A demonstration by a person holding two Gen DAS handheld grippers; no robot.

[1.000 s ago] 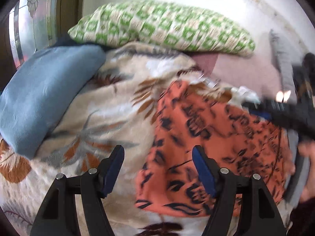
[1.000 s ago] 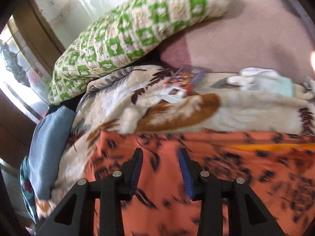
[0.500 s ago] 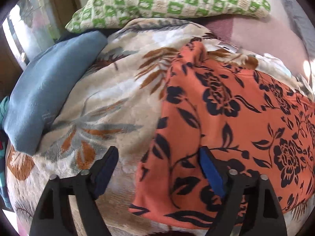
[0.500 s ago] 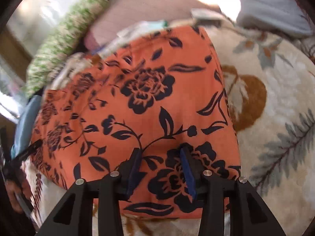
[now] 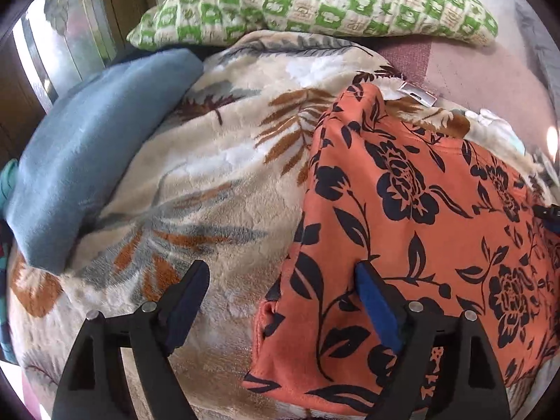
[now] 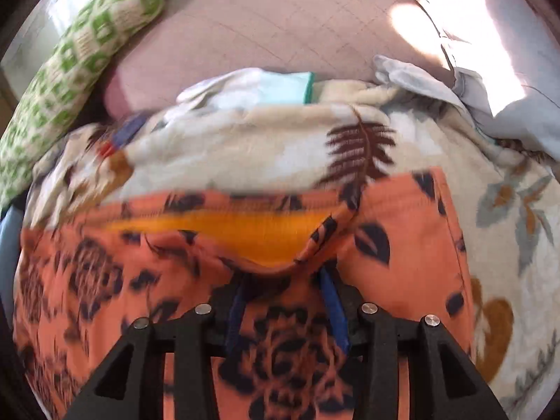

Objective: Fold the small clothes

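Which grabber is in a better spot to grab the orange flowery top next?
Probably the right gripper: the orange top already bunches between its jaws. The left gripper sits wide open over the top's edge and the blanket.

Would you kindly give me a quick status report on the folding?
Left gripper open over garment edge. Right gripper holding a raised fold of the orange floral garment. Garment on leaf-print blanket; nothing obstructing.

A home bedroom: a bed with a leaf-print fleece blanket point(image 5: 217, 175) and a green checked pillow point(image 5: 315, 0).
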